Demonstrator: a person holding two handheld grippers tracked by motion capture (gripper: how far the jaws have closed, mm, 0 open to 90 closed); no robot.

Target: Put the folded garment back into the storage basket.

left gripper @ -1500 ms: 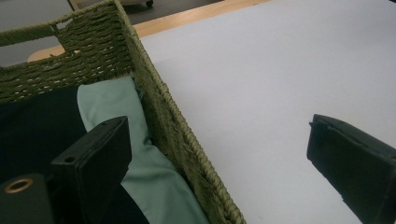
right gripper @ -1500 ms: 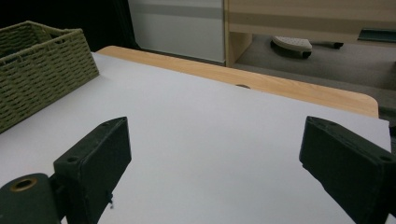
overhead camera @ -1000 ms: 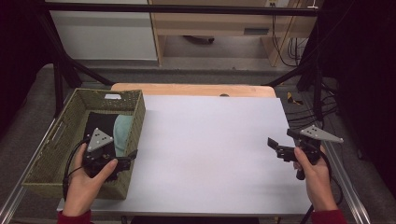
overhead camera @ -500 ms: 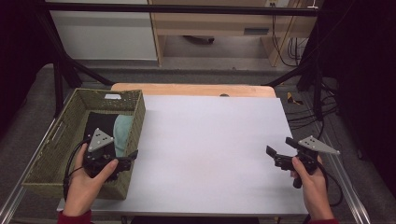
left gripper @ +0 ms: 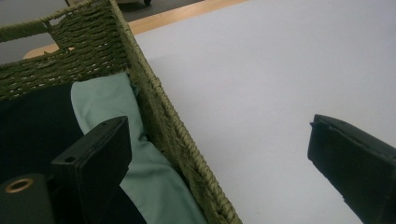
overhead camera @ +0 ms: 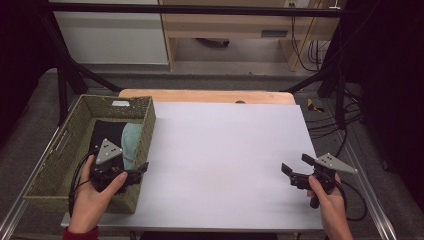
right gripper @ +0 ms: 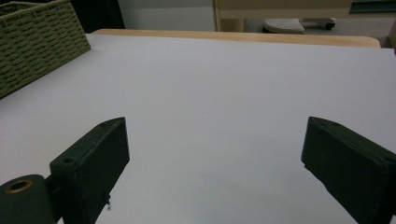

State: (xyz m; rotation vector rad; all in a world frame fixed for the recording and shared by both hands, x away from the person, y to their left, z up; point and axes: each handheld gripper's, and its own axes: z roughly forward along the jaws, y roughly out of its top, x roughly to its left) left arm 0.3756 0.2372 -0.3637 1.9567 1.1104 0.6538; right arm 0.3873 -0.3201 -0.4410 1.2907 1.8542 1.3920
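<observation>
Woven green basket at the surface's left edge; contents: pale green cloth against the near wall, dark cloth beside it, both folded lengthwise along the basket. Left tongs spread, straddling the basket wall, pale cloth directly below: nearer hand. Right tongs spread, empty, well apart over bare surface.

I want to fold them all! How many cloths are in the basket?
2: a mint-green cloth by the basket's right wall, a black cloth beside it. More may hide underneath.
</observation>
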